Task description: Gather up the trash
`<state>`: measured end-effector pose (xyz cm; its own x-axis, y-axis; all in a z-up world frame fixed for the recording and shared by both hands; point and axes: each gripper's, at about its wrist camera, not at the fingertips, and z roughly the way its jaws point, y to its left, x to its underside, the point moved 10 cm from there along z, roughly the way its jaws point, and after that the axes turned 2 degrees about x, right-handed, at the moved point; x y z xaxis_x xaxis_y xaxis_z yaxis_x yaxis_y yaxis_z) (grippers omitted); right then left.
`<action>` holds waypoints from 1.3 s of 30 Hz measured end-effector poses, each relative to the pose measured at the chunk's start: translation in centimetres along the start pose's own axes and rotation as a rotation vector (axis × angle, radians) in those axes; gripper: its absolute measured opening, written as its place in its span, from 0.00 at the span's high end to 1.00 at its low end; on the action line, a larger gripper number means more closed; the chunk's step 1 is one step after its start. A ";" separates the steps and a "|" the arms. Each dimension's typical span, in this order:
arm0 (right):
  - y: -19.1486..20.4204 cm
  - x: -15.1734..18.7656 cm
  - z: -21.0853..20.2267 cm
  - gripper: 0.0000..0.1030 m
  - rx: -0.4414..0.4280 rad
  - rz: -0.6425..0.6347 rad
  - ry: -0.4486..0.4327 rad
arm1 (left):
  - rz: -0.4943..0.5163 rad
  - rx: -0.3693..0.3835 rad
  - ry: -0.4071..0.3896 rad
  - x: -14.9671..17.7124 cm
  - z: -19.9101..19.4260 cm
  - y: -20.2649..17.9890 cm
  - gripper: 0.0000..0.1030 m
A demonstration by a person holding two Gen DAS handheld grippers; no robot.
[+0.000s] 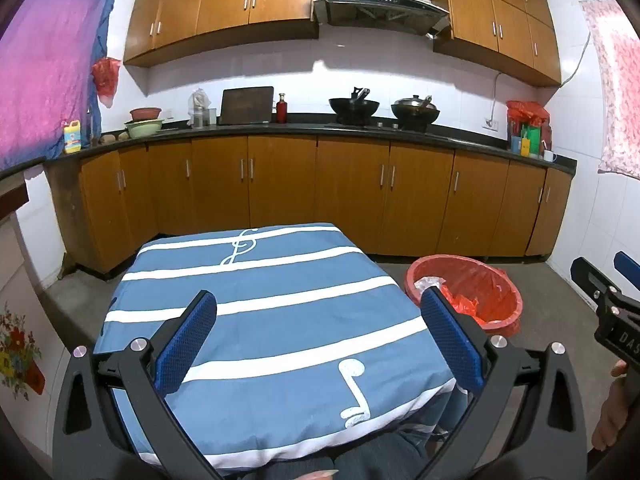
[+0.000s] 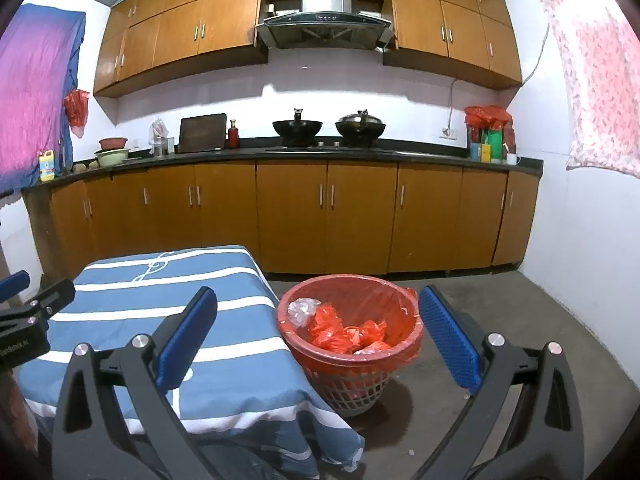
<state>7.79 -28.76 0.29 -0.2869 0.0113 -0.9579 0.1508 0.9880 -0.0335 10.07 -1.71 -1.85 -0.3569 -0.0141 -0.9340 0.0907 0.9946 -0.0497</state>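
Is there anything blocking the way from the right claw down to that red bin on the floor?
Nothing visible does. The right claw hangs open and empty with the red-lined bin just ahead; its mouth is uncovered. The striped table stands beside the bin, to its left, not across the path.

1. One trash basket (image 2: 352, 360) on the floor, red liner inside.
2. Three crumpled red bags (image 2: 348, 332) in it that I can count, plus one clear plastic wad (image 2: 302, 309).
3. One striped tabletop (image 1: 272, 320).
4. Two woks (image 2: 297, 127) on the stove.
5. Two stacked basins (image 1: 145, 122).
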 end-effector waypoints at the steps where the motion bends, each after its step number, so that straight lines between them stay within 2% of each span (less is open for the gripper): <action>1: 0.1 0.1 -0.1 0.04 0.001 -0.003 -0.001 | 0.003 -0.003 -0.003 0.0 -0.1 -0.1 0.02; 39: 1.0 0.6 -0.9 0.04 0.007 -0.014 0.000 | 0.004 -0.057 -0.037 0.6 -1.3 1.0 0.02</action>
<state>6.93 -27.64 -0.08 -0.2890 -0.0021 -0.9573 0.1535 0.9870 -0.0485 8.74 -0.61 -2.02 -0.3220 -0.0133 -0.9467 0.0385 0.9989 -0.0271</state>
